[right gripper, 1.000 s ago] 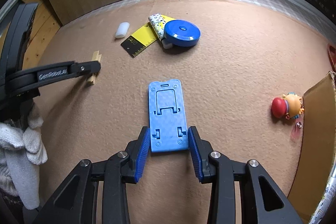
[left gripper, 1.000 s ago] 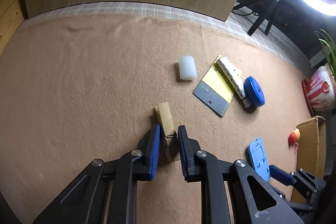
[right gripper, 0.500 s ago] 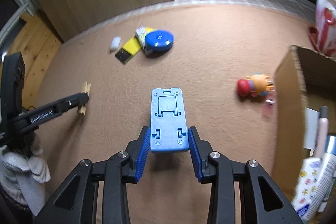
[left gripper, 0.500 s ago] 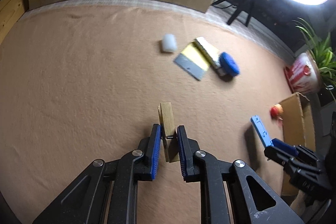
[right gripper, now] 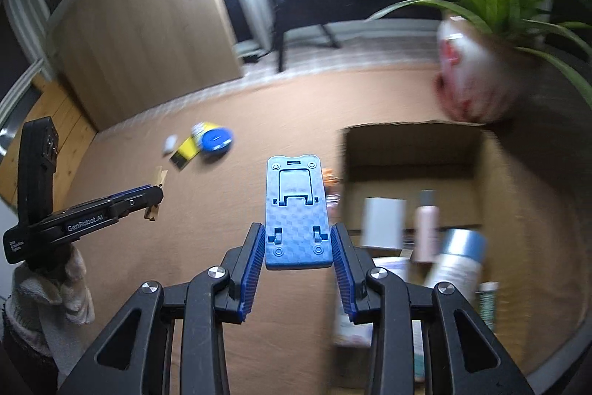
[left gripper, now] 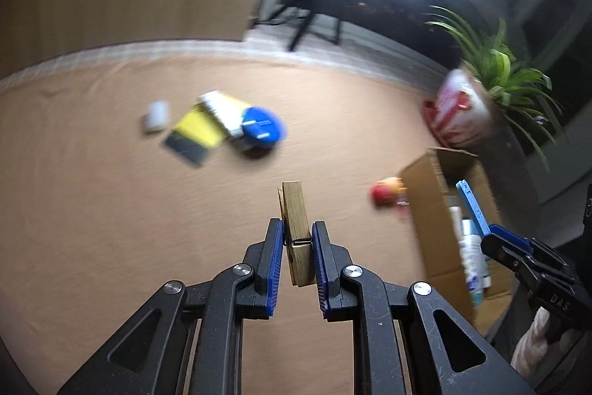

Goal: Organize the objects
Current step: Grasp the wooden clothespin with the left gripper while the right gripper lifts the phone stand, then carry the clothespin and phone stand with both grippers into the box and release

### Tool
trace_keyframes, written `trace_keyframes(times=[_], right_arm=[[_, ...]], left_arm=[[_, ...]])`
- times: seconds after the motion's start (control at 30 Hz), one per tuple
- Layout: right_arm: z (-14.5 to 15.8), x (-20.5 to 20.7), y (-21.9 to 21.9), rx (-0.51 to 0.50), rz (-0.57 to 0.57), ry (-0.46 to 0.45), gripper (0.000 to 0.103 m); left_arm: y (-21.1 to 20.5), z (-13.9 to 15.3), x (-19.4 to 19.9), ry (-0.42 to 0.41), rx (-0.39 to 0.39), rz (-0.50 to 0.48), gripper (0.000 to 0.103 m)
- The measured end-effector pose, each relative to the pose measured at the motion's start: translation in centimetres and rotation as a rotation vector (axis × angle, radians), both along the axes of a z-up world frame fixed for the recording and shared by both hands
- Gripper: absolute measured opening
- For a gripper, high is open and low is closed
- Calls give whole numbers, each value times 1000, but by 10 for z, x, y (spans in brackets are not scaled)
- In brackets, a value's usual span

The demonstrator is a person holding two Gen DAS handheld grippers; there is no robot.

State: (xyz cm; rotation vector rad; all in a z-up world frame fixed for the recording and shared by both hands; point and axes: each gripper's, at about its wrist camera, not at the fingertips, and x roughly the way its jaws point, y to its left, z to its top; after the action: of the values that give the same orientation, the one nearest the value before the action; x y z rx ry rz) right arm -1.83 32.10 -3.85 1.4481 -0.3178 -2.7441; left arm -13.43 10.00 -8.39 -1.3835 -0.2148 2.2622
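Your left tool (left gripper: pixel 298 239) grips a wooden clothespin (left gripper: pixel 296 228) between its blue pads, lifted above the brown felt-covered table (left gripper: pixel 111 228). Your right tool (right gripper: pixel 298 243) clamps a flat blue plastic phone stand (right gripper: pixel 296 213) by its side edges, just beside the near wall of the open cardboard box (right gripper: pixel 414 150). The box already contains bottles. A red and yellow toy figure (left gripper: pixel 386 195) touches the box edge. The wide brown area on the left is free.
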Motion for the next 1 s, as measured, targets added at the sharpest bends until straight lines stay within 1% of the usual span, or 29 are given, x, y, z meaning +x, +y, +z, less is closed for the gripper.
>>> trace_keyframes(times=[0.1, 0.33, 0.47, 0.57, 0.7, 0.77, 0.8, 0.83, 0.87, 0.9, 0.97, 1.0], right_arm=[[4, 11, 25, 24, -57, 12, 33], [-1, 37, 70, 14, -152, -5, 33], [-6, 44, 81, 0, -175, -16, 33], [-9, 47, 87, -5, -182, -21, 33], [-12, 51, 93, -10, -193, -25, 33], [-13, 53, 96, -33, -190, -20, 34], [-13, 54, 98, -45, -186, -27, 39], [-14, 55, 99, -50, -191, -31, 42], [-13, 56, 100, -50, -197, -29, 48], [-13, 57, 101, -47, -201, -29, 49], [-13, 57, 101, -52, -200, -30, 49], [-13, 56, 101, -61, -198, -32, 49]], left_arm=[[30, 11, 4, 14, 16, -52, 17], [112, 27, 9, 43, 47, -186, 17], [155, 30, 12, 45, 50, -244, 17], [179, 30, 15, 50, 36, -273, 17], [204, 28, 13, 54, 17, -291, 17], [214, 27, 12, 57, 23, -310, 18], [217, 26, 10, 50, 31, -316, 21], [218, 26, 9, 42, 34, -309, 28], [217, 26, 9, 39, 31, -294, 50], [217, 27, 9, 48, 30, -287, 58], [213, 29, 10, 70, 19, -273, 58], [210, 29, 10, 68, 19, -269, 58]])
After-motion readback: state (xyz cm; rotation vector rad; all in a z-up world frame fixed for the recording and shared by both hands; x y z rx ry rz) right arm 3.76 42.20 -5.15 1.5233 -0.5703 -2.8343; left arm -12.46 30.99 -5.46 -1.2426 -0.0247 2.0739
